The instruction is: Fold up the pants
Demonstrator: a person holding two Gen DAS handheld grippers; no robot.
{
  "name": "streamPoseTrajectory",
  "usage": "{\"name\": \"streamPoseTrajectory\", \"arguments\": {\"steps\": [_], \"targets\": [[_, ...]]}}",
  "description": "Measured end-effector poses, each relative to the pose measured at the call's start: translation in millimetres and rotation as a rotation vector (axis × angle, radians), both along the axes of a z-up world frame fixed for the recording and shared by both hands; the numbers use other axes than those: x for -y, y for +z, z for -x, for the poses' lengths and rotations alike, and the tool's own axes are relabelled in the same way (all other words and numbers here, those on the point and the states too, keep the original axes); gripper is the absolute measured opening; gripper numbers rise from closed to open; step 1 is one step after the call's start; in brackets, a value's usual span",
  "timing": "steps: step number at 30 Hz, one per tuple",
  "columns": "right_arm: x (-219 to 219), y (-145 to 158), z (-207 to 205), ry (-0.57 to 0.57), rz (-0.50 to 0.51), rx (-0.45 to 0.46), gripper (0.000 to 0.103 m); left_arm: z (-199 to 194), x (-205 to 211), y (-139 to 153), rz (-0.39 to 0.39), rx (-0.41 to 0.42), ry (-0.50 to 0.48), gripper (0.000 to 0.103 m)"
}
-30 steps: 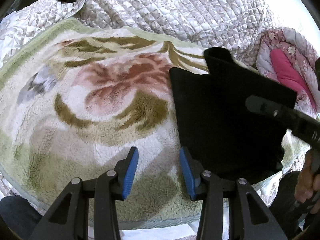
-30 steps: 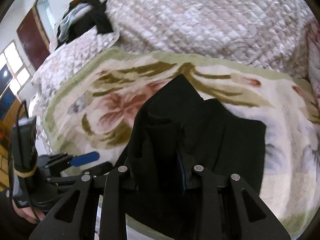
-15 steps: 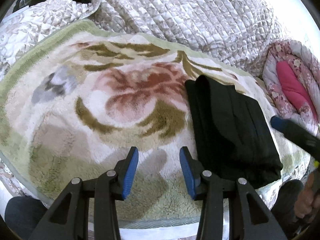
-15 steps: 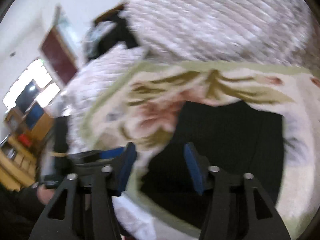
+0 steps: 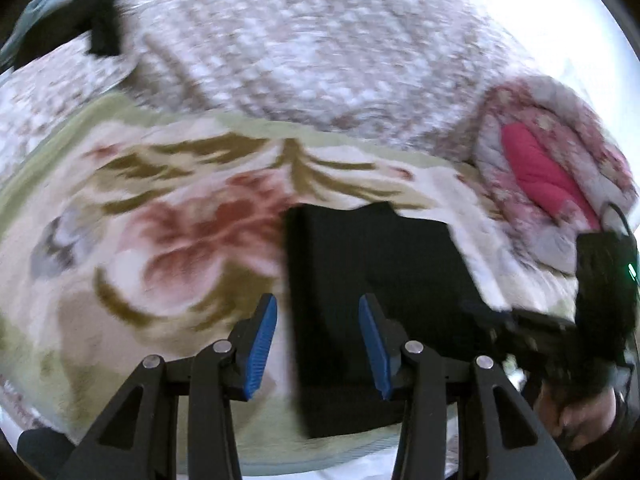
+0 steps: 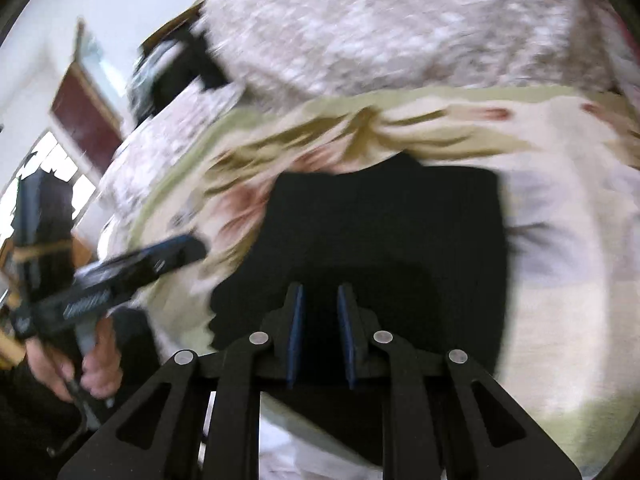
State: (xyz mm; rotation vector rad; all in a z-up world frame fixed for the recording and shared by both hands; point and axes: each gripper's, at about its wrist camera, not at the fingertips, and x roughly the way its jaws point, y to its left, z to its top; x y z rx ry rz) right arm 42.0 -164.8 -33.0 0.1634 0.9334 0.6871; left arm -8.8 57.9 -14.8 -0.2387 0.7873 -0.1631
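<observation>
Tongs first: the left gripper [image 5: 318, 340] hung with its blue pads [image 5: 262, 346] well apart and nothing between them, lined up over the near left edge of the pants [image 5: 372, 280]. The right gripper [image 6: 320, 334] had its pads narrowed to a slim gap above the dark cloth; whether any fabric sat between them could not be told through the blur. Pants lay as a flat black rectangle on the floral blanket [image 5: 160, 240], one small peak standing at the far edge. A second ago a flap was raised in the right tongs; half a second ago it was down and both sets were apart. Judged: that fold is laid, and another fold or a tidy-up is being set up. Beyond lay a quilted cover [image 5: 320, 48] and a pink bundle [image 5: 548, 176].
</observation>
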Motion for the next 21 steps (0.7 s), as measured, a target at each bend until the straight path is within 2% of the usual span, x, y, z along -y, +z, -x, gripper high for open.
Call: {"name": "streamPoseTrajectory", "arguments": {"steps": [2,4,6,9,10,17,21], "targets": [[9.6,-8.0,-4.1,-0.034,0.015,-0.019,0.018,0.9,11.5,-5.0,-0.021,-0.004,-0.041,0.045],[15.1,-19.7,-7.8,-0.066,0.072,-0.038,0.018,1.7,17.0,-13.8,-0.035,-0.018,-0.066,0.045],[24.0,-25.2,-8.1,-0.076,0.042,-0.022,0.015,0.9,19.5,-27.3,-0.057,-0.049,-0.073,0.046],[23.3,-21.9,-10.8,-0.087,0.052,-0.01,0.015,-7.2,14.8,-46.8,-0.104,-0.071,-0.028,0.058],[21.2,-19.0,-12.1,-0.089,0.069,0.001,0.016,-9.5,10.7,-45.6,-0.093,-0.067,-0.013,0.058],[46.2,-13.5,-8.6,-0.148,0.074,0.016,0.018,-26.3,-11.9,-39.7,-0.155,-0.079,0.081,0.056],[51.4,-8.9,-7.2,-0.155,0.08,0.038,0.02,-28.0,-25.7,-32.1,-0.097,-0.082,0.103,0.055]]}}
